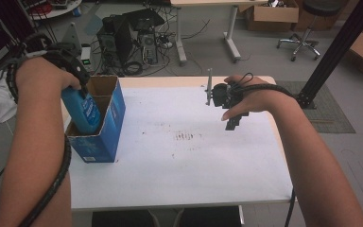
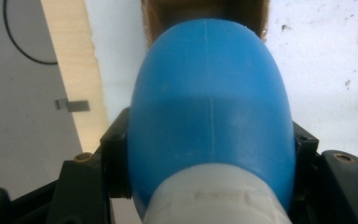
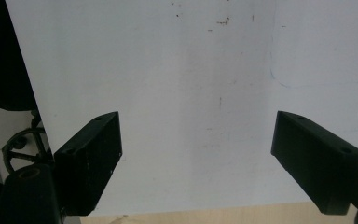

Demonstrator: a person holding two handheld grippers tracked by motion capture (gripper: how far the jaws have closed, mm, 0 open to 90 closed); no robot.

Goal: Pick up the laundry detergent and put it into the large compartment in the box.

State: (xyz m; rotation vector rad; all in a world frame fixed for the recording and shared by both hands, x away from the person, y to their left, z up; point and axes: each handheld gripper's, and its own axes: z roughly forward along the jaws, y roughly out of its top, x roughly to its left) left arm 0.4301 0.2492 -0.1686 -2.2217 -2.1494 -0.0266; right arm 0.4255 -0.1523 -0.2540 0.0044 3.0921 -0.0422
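From above, the left gripper (image 1: pixel 78 78) is clamped on the top of a blue plastic bottle (image 1: pixel 84 109), which stands nearly upright, leaning a little, with its lower half already inside an open blue cardboard box (image 1: pixel 105 126) at the left edge of the white tabletop (image 1: pixel 184 161). The bottle's long axis runs almost straight down into the box opening, so to my eye the move in hand is a plain vertical one: lowering the bottle in or drawing it out, I cannot say which. The right gripper (image 1: pixel 230 113) hangs over the far right part of the tabletop, well apart from the box, so the left hand is plainly the nearer one and does the work.

In the left gripper view, the blue bottle (image 2: pixel 209 126) bulges between the two black jaws, which press on either side of its shoulder just above a white cap or collar (image 2: pixel 214 198). Beyond it the brown inner wall of the box (image 2: pixel 156 18) shows at the top, directly ahead along the bottle's length.

In the right gripper view, the right gripper (image 3: pixel 196 154) has its jaws spread wide with nothing between them, just the bare white tabletop (image 3: pixel 191 70) with a few small marks, and the pale wooden edge along the bottom.
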